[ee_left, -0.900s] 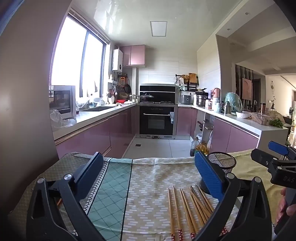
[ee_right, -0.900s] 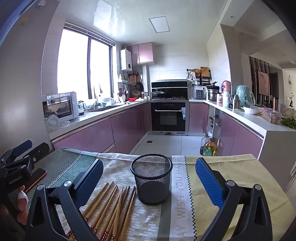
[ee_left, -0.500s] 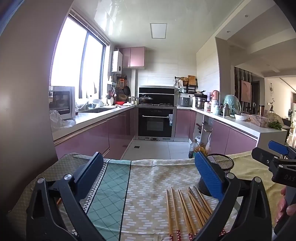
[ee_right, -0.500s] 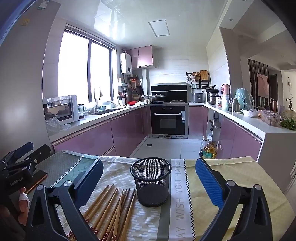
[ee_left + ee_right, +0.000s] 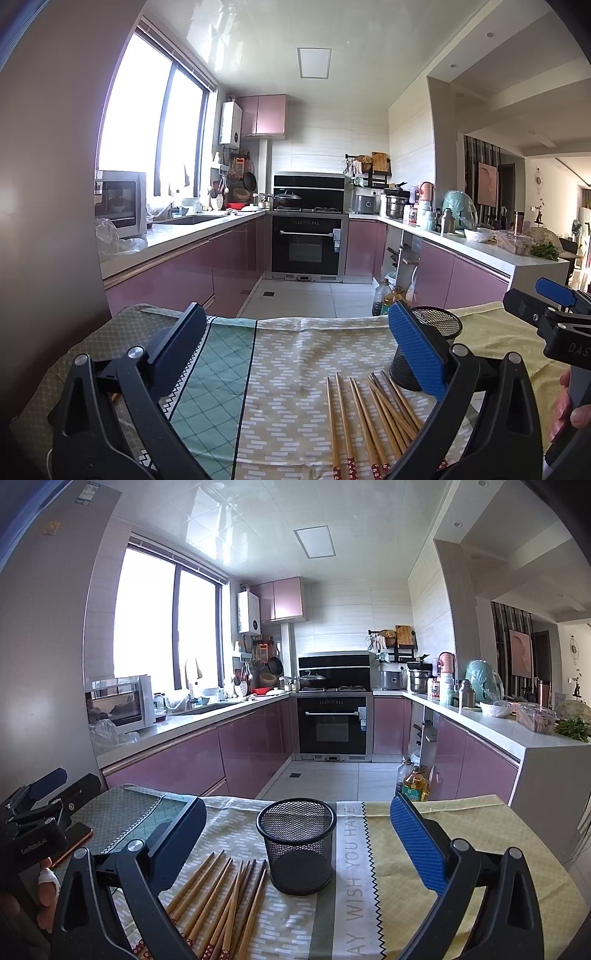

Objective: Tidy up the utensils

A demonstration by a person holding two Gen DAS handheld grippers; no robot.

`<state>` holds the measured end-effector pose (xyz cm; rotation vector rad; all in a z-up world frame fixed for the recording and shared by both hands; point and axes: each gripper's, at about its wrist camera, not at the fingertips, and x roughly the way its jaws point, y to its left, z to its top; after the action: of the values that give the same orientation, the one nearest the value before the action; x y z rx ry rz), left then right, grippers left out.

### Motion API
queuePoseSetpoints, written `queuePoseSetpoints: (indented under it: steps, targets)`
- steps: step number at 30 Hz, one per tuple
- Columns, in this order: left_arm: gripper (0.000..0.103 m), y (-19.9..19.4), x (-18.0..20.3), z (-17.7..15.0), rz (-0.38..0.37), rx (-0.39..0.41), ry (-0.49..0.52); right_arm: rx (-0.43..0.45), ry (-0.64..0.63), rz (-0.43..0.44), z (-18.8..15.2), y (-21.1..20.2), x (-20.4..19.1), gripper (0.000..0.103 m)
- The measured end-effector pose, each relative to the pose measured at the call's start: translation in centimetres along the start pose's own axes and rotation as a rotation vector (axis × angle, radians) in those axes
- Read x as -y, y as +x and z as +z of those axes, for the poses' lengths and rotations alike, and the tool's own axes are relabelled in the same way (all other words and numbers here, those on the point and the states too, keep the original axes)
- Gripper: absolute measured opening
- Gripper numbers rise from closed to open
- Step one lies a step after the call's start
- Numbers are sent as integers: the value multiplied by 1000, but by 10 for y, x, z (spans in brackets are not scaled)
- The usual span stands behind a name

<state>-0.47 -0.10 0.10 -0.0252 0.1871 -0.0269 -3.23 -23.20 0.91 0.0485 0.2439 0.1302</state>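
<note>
We saw the black mesh cup (image 5: 299,845) standing upright on the tablecloth (image 5: 443,849); nothing showed inside it. Wooden chopsticks (image 5: 221,901) with red patterned ends lay loose beside it. Our left gripper (image 5: 295,354) and right gripper (image 5: 295,845) hung with fingers wide apart, holding nothing.

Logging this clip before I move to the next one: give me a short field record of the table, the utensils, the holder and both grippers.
surface: table under patterned cloths
utensils: wooden chopsticks, loose bunch lying flat on the cloth
holder: black mesh cup, upright, no chopsticks in it
relation: chopsticks lie beside the cup, to its left in the right wrist view
left gripper: jaws wide, nothing between them
right gripper: jaws wide, above the cup, holding nothing
progress: no chopstick picked up yet
</note>
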Motion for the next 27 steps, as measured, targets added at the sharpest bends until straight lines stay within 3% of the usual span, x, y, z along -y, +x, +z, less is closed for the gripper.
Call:
queuePoseSetpoints:
  steps: [27]
  targets:
    - [97, 13, -2, -9, 4, -29, -27, 35, -21, -32, -5, 3, -2, 96]
